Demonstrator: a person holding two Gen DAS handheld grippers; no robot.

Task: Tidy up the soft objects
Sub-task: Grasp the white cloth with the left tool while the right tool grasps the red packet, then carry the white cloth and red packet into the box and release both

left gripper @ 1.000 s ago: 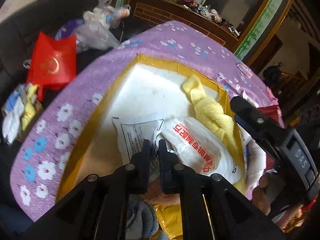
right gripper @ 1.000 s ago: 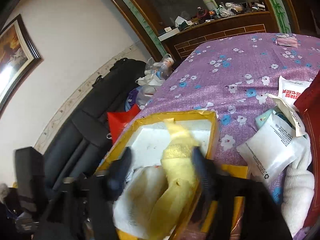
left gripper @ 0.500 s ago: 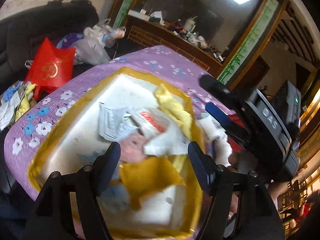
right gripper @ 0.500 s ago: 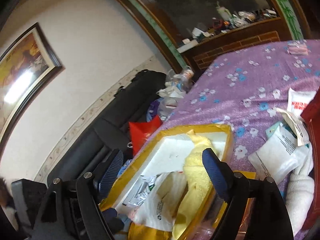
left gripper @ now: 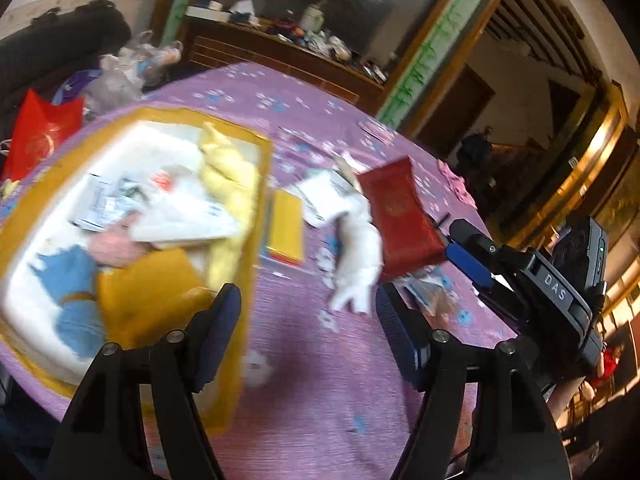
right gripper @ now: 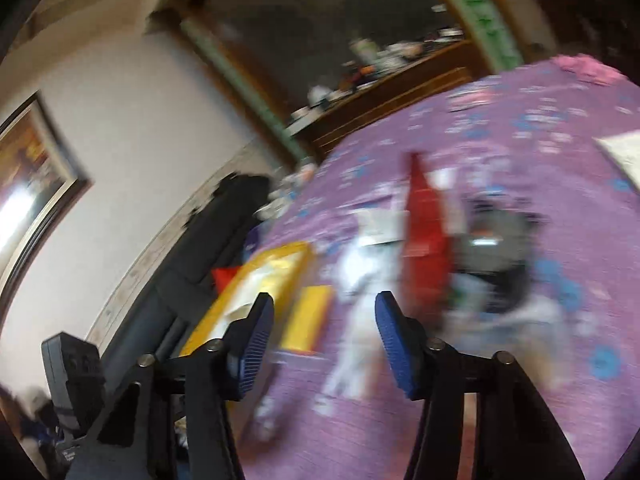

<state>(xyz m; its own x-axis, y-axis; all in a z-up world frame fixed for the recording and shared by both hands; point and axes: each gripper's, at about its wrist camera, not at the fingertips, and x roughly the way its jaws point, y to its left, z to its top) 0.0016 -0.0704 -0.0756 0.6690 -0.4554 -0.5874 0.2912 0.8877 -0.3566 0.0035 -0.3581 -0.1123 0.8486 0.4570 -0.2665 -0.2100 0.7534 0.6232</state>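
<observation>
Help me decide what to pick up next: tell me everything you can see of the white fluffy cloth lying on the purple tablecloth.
The white fluffy cloth looks like soft plush or towelling, bunched into a long crumpled strip. It lies loose on the flowered purple tablecloth, outside the yellow-rimmed box. Its far end sits against the red packet and some white paper packets. Motion blur hides finer detail. Neither gripper touches it.

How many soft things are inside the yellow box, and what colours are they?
Inside the yellow box, as far as the blur allows:
Yellow towel: 1
Pink cloth: 1
Blue cloth: 1
Mustard cloth: 1
White packets: 2 or so, hard to separate
Total: about 6
</observation>
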